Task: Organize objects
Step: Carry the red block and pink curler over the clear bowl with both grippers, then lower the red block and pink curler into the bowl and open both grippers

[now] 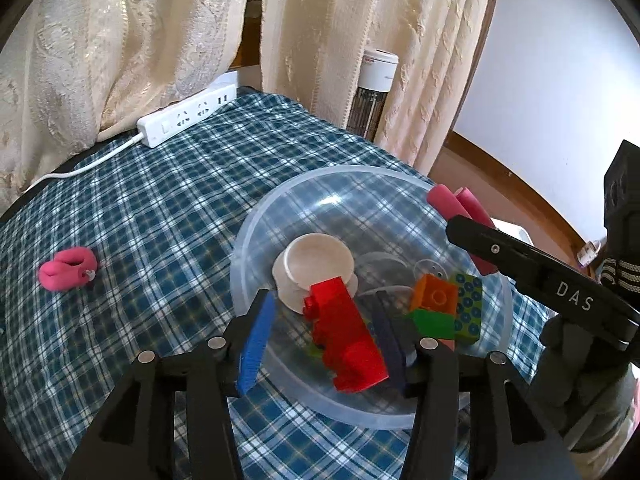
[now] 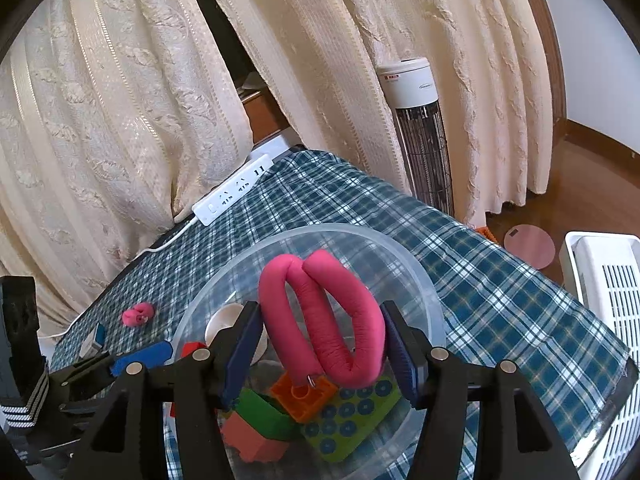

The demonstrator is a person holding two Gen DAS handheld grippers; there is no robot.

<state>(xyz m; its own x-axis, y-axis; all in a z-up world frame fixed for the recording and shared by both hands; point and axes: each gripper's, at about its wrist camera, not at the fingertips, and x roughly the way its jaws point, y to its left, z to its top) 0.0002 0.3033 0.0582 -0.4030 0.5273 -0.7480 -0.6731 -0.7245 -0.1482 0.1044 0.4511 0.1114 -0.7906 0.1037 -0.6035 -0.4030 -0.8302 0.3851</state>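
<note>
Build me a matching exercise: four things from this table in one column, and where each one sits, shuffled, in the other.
Things:
1. red block
2. big pink loop
3. small pink piece
4. power strip

Places:
A. by the curtain, at the far table edge
B. between the right gripper's pads
C. on the checked cloth, outside the bowl
D. between the open left gripper's pads, over the bowl

Pairs: 1-D, 2-B, 3-C, 4-A.
</note>
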